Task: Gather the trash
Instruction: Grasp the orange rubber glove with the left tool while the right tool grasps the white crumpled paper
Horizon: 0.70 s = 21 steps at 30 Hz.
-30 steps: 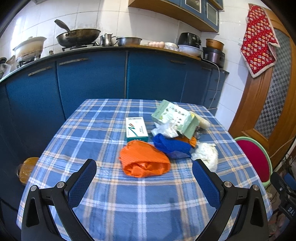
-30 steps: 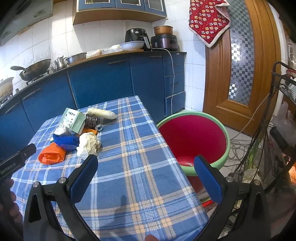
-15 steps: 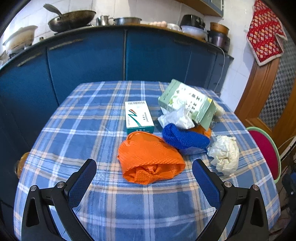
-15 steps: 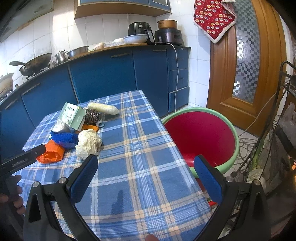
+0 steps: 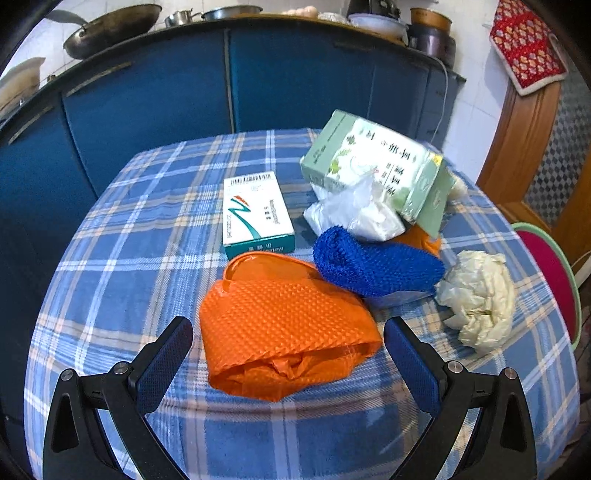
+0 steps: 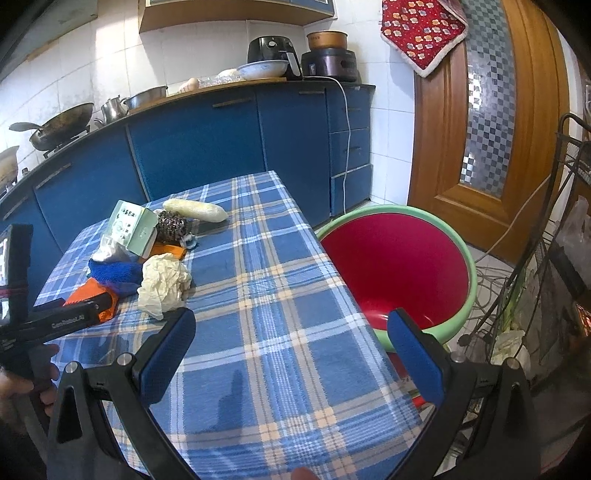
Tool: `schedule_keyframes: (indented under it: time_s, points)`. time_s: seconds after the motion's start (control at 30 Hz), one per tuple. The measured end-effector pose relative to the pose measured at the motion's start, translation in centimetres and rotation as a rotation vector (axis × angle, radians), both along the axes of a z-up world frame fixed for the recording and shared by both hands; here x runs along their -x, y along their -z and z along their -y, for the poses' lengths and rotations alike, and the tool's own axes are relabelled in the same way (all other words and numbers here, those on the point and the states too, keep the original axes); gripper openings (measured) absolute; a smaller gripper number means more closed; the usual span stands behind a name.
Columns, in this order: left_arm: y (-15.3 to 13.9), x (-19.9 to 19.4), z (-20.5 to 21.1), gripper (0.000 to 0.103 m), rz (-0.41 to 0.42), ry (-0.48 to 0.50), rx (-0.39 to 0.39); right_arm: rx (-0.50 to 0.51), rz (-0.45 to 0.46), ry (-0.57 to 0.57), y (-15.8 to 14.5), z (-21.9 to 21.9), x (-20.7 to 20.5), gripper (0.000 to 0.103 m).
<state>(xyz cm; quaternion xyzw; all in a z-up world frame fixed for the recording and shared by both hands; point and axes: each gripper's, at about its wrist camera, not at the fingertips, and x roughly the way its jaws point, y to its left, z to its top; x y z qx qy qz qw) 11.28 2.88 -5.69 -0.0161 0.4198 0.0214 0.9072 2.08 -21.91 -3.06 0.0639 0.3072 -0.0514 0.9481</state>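
The left gripper (image 5: pixel 288 350) hangs low over a table (image 5: pixel 147 236) covered in a blue plaid cloth, its two blue-padded fingers spread wide. A crumpled orange bag (image 5: pixel 284 328) lies between the fingers; whether the pads touch it cannot be told. The right gripper (image 6: pixel 290 350) is also spread wide and holds nothing, hovering above bare cloth near the table's edge.

In the left view the trash sits clustered at the table's centre. At 12 o'clock from the orange bag lies a white and teal box (image 5: pixel 255 212). At 2 o'clock, touching the bag, is a blue mesh cloth (image 5: pixel 376 267), with a white plastic wad (image 5: pixel 354 214) and a tilted pale green carton (image 5: pixel 376 166) behind it. At 3 o'clock, apart, rests a ball of cream paper (image 5: pixel 480 295). Blue cabinets (image 5: pixel 155 99) stand behind the table, a wok (image 5: pixel 110 27) on the counter.

Only the right view shows a steel scourer (image 6: pixel 171 225) and a pale roll (image 6: pixel 195 210) behind the carton, a red basin with a green rim (image 6: pixel 399 266) just beside the table at 3 o'clock, a wooden door (image 6: pixel 491 110), and a hand (image 6: pixel 26 376) gripping the left tool's handle.
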Motion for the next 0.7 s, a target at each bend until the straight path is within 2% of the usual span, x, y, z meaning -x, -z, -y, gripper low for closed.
schedule_keyframes:
  time_s: [0.17,0.33,0.5,0.7]
  points:
    - [0.8,-0.5,-0.4,0.092,-0.041,-0.002,0.038,-0.002,-0.003,-0.004,0.0,0.0,-0.2,0.102]
    - [0.6,-0.4,-0.6,0.077,-0.024,0.011,0.045,-0.006,-0.006,-0.021,0.0,-0.4,-0.9,0.102]
    - [0.3,-0.4,-0.9,0.05,-0.01,0.029,0.066,-0.009,-0.01,-0.048,-0.1,-1.3,-1.8,0.102]
    - [0.1,-0.1,-1.9,0.026,-0.006,0.033,0.128,-0.015,-0.023,-0.094,-0.1,-2.6,-3.1,0.101]
